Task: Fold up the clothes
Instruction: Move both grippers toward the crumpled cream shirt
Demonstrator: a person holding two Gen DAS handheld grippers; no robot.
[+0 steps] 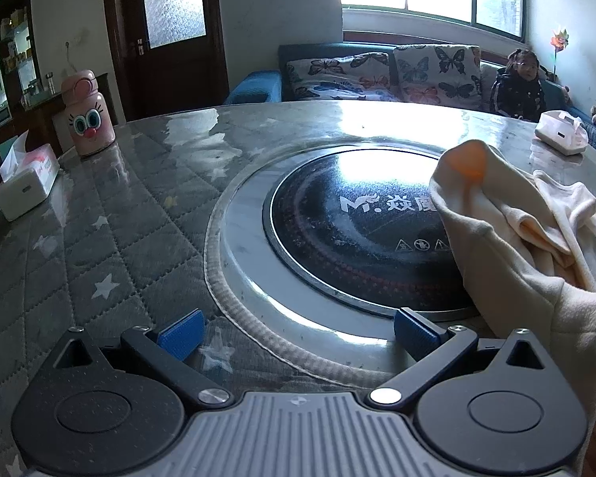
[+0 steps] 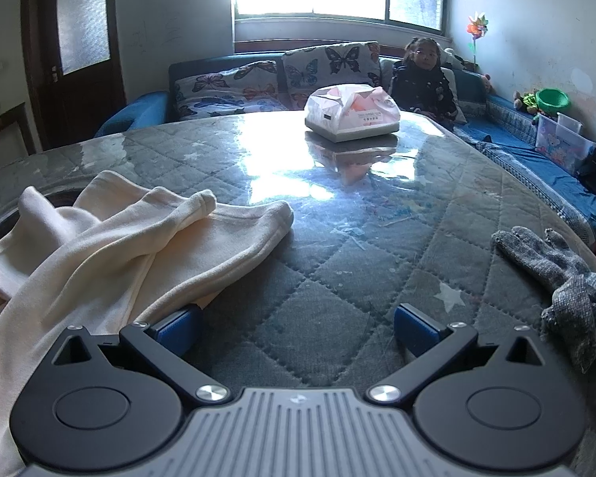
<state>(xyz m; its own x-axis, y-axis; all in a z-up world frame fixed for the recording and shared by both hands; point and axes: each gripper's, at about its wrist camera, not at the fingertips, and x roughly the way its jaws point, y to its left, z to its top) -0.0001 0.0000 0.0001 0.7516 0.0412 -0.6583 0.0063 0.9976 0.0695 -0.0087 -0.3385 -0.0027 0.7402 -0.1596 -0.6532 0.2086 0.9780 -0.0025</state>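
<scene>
- Table (image 2: 337,286): quilted cover under clear sheet, a living room behind.
- Cream garment (image 2: 111,246): crumpled, unfolded, partly over the table's inset hob (image 1: 357,234).
- Left gripper (image 1: 298,334): spread wide, nothing held, beside the garment.
- Right gripper (image 2: 298,328): spread wide, empty, inner finger at the garment's edge, presumably poised for pickup.

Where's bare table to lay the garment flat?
Free: the quilted stretch between the garment, tissue pack and gloves; also left of the cooktop, toward the bottle. Crowded: garment overlaps the cooktop's right side.
</scene>
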